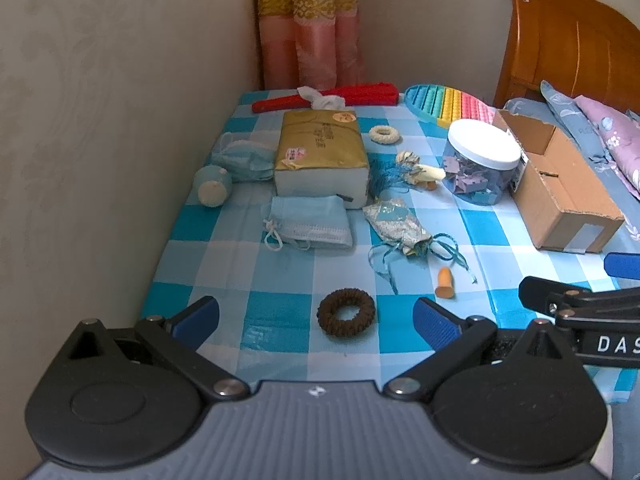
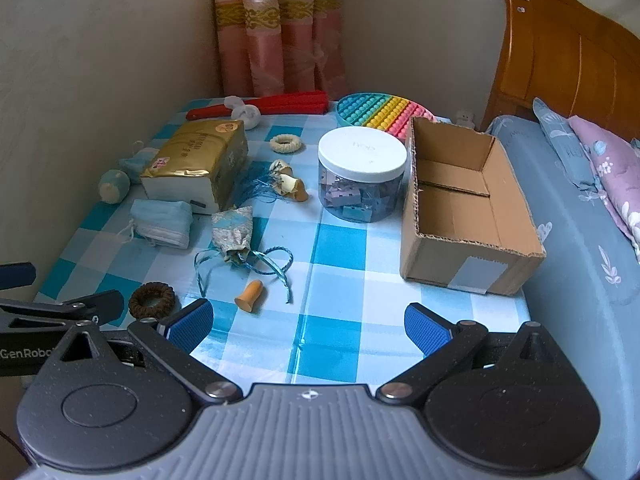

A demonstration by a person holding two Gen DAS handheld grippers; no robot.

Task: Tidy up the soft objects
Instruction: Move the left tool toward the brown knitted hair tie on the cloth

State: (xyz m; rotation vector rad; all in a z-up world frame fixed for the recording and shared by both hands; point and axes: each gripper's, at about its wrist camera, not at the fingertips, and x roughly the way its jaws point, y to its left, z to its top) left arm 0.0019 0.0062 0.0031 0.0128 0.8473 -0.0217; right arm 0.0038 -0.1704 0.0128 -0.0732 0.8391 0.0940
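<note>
A: Both sets of jaws spread wide and empty. The left gripper (image 1: 316,320) hangs low over the near edge of the tabletop (image 1: 280,276), the brown scrunchie (image 1: 346,311) lying right between its blue pads (image 1: 198,316).

B: And the right gripper (image 2: 308,326)?

A: Same story, gaping, nothing held. Bare checked cloth between its pads, with the orange earplug (image 2: 250,297) just beyond the left one. The cardboard box (image 2: 468,208) is our landmark: open-topped, empty from what shows, at the tabletop's right edge beside the bed (image 2: 580,240).

B: So what's soft and where?

A: Everything sits left of the box. Nearest it, a lidded jar (image 2: 362,172) of blocks, hard, I'd leave it. Further left, the pouch (image 2: 233,232) with its loose blue ribbon, then a folded mask (image 2: 164,220) against the tissue pack (image 2: 196,160). A cream scrunchie (image 2: 285,143) lies behind those.

B: Handling?

A: All featherlight, I'd judge. The scrunchie will squash, so pinch across one side of the ring. The earplug may roll; take it at mid-body. Grab the pouch by the cloth, not the ribbon, which could trail and snag.
</note>
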